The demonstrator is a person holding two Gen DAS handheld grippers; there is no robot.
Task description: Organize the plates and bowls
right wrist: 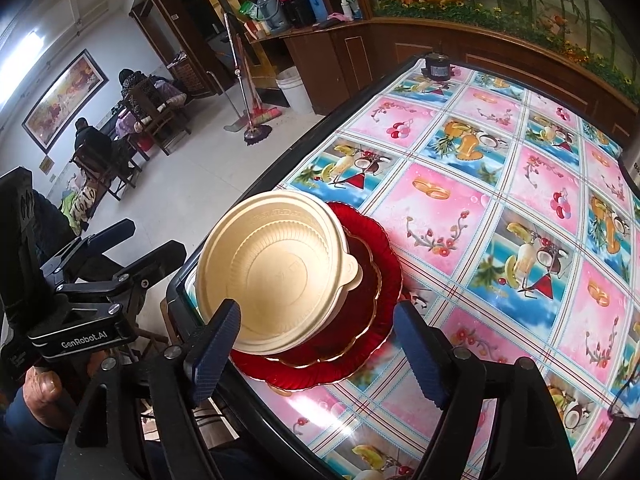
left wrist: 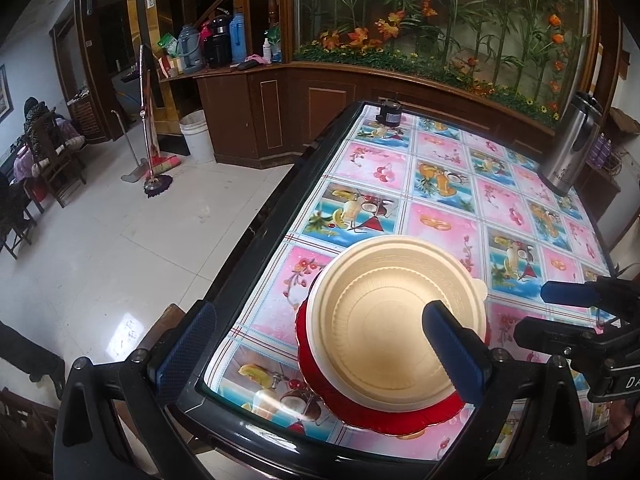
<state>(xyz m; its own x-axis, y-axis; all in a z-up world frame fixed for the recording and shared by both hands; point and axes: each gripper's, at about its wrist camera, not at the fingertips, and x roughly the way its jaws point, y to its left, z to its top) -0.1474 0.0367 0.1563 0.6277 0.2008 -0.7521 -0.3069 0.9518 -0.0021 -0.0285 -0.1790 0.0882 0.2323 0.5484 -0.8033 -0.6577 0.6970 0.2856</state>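
A cream plastic bowl (left wrist: 396,320) sits on stacked red plates (left wrist: 396,416) near the table's front left corner. It also shows in the right wrist view (right wrist: 276,264) on the red plates (right wrist: 360,320). My left gripper (left wrist: 320,354) is open, its fingers either side of the table corner, the right finger over the bowl. My right gripper (right wrist: 320,352) is open and empty, just in front of the plates. The right gripper shows in the left wrist view (left wrist: 576,312), the left gripper in the right wrist view (right wrist: 136,240).
The table (left wrist: 440,200) has a fruit-patterned cloth and a black rim. A steel kettle (left wrist: 568,148) stands at the far right, a small dark jar (left wrist: 390,114) at the far end. Tiled floor, a bucket (left wrist: 196,136), mops and wooden cabinets lie to the left.
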